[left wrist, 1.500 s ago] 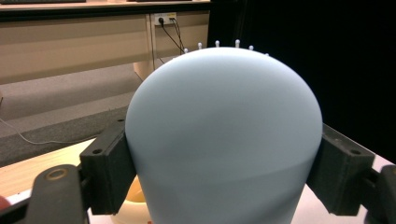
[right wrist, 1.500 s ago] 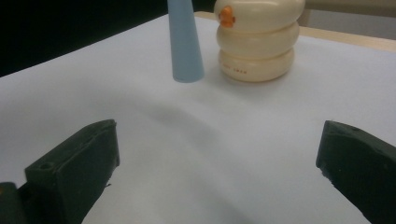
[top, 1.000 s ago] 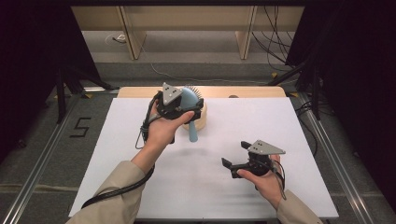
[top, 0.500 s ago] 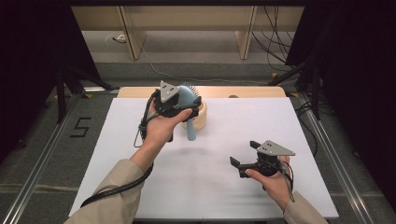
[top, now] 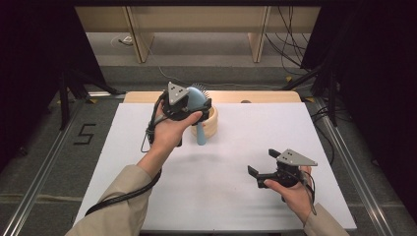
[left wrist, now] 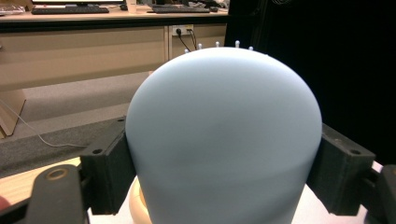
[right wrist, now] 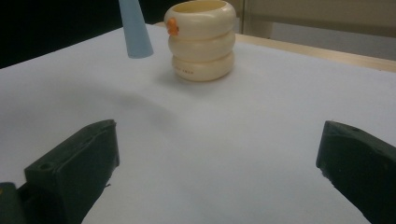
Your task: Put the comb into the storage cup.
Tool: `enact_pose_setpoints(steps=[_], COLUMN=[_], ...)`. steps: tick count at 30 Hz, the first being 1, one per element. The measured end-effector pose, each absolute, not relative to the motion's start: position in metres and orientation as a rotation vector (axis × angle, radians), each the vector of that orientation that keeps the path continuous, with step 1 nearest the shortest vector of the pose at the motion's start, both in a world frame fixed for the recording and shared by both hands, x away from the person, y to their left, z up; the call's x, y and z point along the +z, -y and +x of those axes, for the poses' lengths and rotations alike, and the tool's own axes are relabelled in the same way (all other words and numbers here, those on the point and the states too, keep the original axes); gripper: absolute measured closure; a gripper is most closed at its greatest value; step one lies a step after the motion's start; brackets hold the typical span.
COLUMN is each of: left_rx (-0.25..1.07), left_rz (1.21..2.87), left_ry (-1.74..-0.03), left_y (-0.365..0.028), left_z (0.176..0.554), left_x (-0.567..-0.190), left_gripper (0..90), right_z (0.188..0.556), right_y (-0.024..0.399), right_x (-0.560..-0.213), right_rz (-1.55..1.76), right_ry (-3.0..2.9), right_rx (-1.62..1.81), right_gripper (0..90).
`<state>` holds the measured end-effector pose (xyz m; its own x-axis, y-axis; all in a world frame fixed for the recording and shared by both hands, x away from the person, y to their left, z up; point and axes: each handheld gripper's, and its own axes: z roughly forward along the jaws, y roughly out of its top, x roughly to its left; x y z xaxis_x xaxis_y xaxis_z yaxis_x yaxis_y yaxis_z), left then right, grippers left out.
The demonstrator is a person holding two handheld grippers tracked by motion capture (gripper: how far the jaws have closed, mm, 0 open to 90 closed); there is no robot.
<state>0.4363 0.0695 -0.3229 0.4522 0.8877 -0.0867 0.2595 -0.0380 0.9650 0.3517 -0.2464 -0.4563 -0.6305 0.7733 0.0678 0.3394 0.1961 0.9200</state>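
Above the cream cup (top: 212,124), left gripper (top: 189,105) fingers clamping hairbrush (top: 196,98), handle down, right gripper (top: 263,164) fingers apart.

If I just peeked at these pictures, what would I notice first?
First you'd spot the pale blue hairbrush held up above the far middle of the white table, its rounded head clamped in the left hand-held gripper. Right beside its dangling handle stands a cream ribbed cup with a small orange mark. Nearer the person, the right hand-held gripper hovers with open jaws over bare table.
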Motion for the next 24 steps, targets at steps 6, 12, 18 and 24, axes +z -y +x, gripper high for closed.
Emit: enact_pose_setpoints(steps=[6,12,18,24], left_rx=[0.696,0.703,0.721,0.748], left_rz=[1.555,1.542,1.519,1.489], left_ry=[-1.036,-1.038,-1.039,-1.041], left_y=[-0.070,-0.070,-0.070,-0.071], left_z=[0.438,0.439,0.440,0.441], left_x=[-0.321,-0.321,-0.321,-0.320], left_gripper=[19.3,19.3,19.3,19.4], right_z=[0.350,0.349,0.348,0.347], right_y=[0.250,0.253,0.255,0.258], right_x=[-0.457,-0.457,-0.457,-0.457], right_rz=[1.048,1.049,1.051,1.060], right_ry=[-2.054,-2.050,-2.047,-2.041], right_rx=[1.426,1.426,1.429,1.433], right_gripper=[0.2,0.2,0.2,0.2])
